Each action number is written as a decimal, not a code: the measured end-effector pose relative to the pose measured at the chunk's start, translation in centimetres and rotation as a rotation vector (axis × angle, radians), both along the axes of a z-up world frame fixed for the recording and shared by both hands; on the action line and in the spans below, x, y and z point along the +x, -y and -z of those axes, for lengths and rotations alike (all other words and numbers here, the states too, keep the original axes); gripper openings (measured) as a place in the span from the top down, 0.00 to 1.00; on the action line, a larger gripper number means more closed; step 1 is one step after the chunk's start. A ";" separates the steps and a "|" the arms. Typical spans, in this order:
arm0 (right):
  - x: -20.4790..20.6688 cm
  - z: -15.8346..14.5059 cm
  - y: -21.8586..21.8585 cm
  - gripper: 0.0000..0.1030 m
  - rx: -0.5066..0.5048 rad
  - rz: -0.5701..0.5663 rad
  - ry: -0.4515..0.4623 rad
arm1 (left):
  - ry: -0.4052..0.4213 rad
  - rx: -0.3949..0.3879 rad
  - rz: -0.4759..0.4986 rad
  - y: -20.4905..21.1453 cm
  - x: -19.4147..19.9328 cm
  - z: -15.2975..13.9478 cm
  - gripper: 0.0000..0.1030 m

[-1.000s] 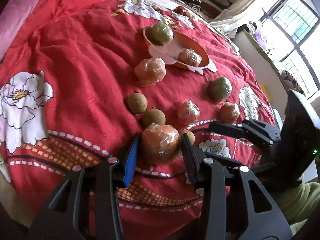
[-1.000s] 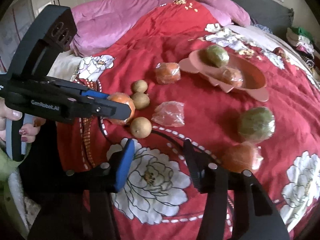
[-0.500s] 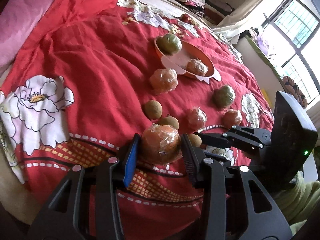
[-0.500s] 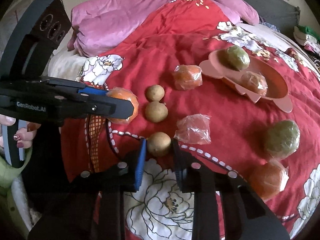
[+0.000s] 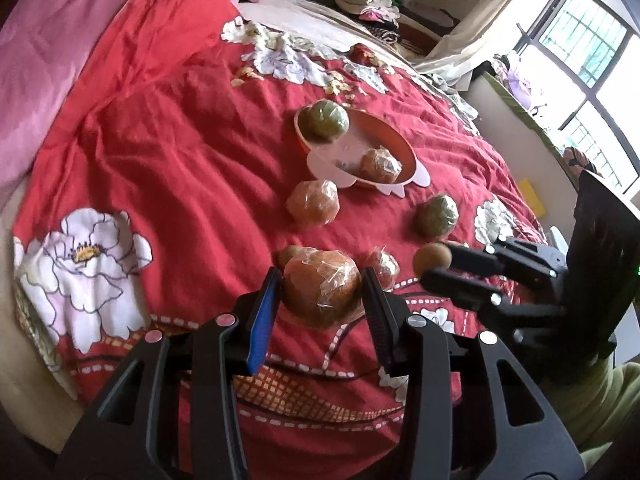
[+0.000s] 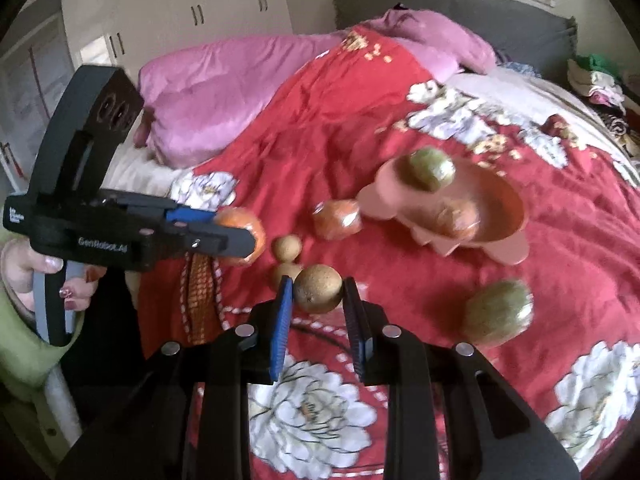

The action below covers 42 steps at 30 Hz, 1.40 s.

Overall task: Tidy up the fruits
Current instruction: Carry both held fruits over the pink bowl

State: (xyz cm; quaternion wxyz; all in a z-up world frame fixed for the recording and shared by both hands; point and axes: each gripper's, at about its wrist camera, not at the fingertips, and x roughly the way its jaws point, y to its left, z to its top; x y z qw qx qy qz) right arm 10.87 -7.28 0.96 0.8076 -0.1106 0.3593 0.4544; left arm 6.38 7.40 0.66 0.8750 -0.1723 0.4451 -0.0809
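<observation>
- Fruits: we noted a wrapped orange [image 5: 322, 294] clamped between the fingers of the left gripper [image 5: 320, 300], held clear of the red bedspread [image 5: 168, 152].
- The right gripper [image 6: 318, 304] was closed on a small brown fruit [image 6: 318, 289], also lifted off the cloth.
- Landmark: the pink bowl [image 5: 408, 152]. It already held a green fruit [image 5: 323, 121] at its far rim and a wrapped orange fruit [image 5: 380, 166] at its near side.
- Just in front of the bowl lay another wrapped orange one [image 5: 313, 203]; a second green fruit [image 5: 437, 216] lay near the bowl's right side.
- Key relation: the bowl lay straight ahead of the left gripper, beyond the loose orange; from the right gripper it lay ahead and to the right [image 6: 516, 216].
- We judged neither hand clearly nearer; the round fruits showed no useful long axis.
- We judged the bowl's open middle the likely drop spot; a fruit could roll on the soft cloth if released short.
</observation>
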 end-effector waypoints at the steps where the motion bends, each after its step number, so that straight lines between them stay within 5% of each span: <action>1: 0.4 -0.3 0.4 0.76 0.004 0.010 0.005 | 0.003 0.003 0.001 0.0 0.2 -0.2 0.68; 22: 7.1 -2.9 4.4 0.76 0.018 0.180 0.076 | 0.058 0.051 0.048 2.5 6.2 -2.8 0.68; 42: 13.3 -2.2 2.5 0.76 -0.044 0.151 0.031 | -0.016 0.109 0.073 3.0 13.5 -0.8 0.68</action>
